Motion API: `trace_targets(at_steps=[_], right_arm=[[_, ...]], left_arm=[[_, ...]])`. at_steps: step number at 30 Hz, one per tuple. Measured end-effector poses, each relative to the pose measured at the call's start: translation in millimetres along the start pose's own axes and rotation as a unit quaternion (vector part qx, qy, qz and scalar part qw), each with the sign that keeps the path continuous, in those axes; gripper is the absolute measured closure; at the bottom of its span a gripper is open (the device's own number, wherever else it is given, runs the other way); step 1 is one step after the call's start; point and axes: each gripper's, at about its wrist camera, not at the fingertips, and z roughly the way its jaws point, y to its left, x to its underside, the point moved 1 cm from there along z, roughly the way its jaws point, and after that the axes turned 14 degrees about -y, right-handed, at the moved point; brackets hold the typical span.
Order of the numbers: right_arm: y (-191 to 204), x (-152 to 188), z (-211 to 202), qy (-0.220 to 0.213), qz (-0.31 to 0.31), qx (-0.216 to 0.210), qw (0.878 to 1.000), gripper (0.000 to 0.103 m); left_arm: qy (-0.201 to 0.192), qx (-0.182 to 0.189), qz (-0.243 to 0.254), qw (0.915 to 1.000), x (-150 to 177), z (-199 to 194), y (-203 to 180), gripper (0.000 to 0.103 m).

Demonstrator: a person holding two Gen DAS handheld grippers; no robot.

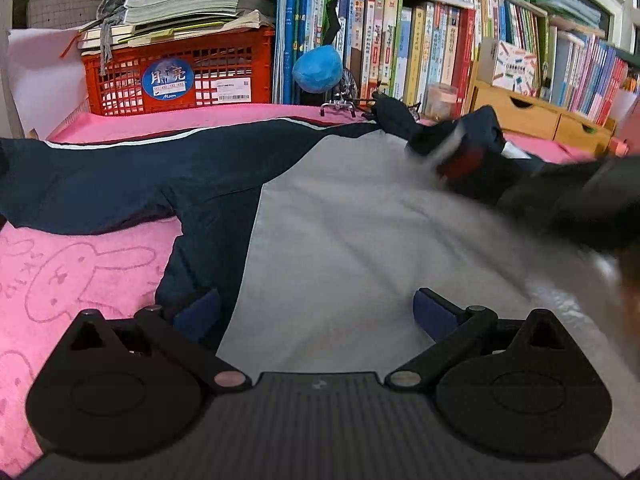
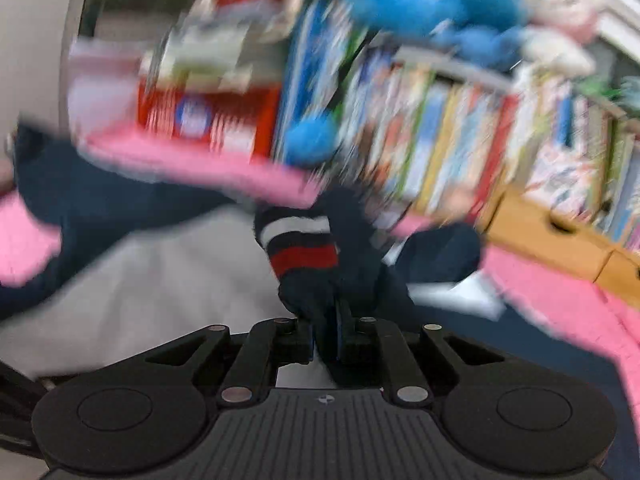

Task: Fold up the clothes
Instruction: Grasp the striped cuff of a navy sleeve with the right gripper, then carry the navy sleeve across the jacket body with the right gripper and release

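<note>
The right gripper [image 2: 326, 330] is clamped on the navy sleeve cuff with white and red stripes [image 2: 300, 246], lifted above the grey-and-navy jacket [image 1: 360, 220] spread across the pink rabbit-print towel [image 1: 72, 280]. The left gripper [image 1: 316, 312] hovers spread wide over the jacket's near edge.

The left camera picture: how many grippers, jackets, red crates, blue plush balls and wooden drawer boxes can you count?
Grippers: 2, the open left gripper and the right gripper, blurred, pinching a sleeve cuff
Jackets: 1, the jacket
Red crates: 1, the red crate
Blue plush balls: 1, the blue plush ball
Wooden drawer boxes: 1, the wooden drawer box
Total: 6
</note>
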Motion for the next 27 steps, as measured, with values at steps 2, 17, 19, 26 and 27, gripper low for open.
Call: trace_targets(at_steps=[2,17,19,26,27], right_arm=[[12.4,5.8,6.5,0.016,-0.026,0.014,0.999,0.085],[38.7,-25.0,17.7,0.003,-0.047,0.046,0.998,0.094],[55.3,-26.2,21.9,0.005,-0.067,0.032,0.997,0.094],[113.6,-30.1,36.6,0.011,-0.135,-0.018,0.991,0.078],[121.2,-30.6,38.2,0.011,-0.144,-0.024,0.989,0.067]], left_arm=[[-0.003,0.006,-0.010,0.9999,0.0,-3.3,4.4,0.000],[-0.016,0.000,-0.002,0.9999,17.2,-54.3,44.6,0.000],[-0.019,0.002,-0.011,0.9998,18.3,-58.5,51.7,0.000],[-0.018,0.000,-0.016,0.9997,19.3,-65.5,58.8,0.000],[-0.016,-0.001,-0.025,0.9995,17.6,-65.8,63.2,0.000]])
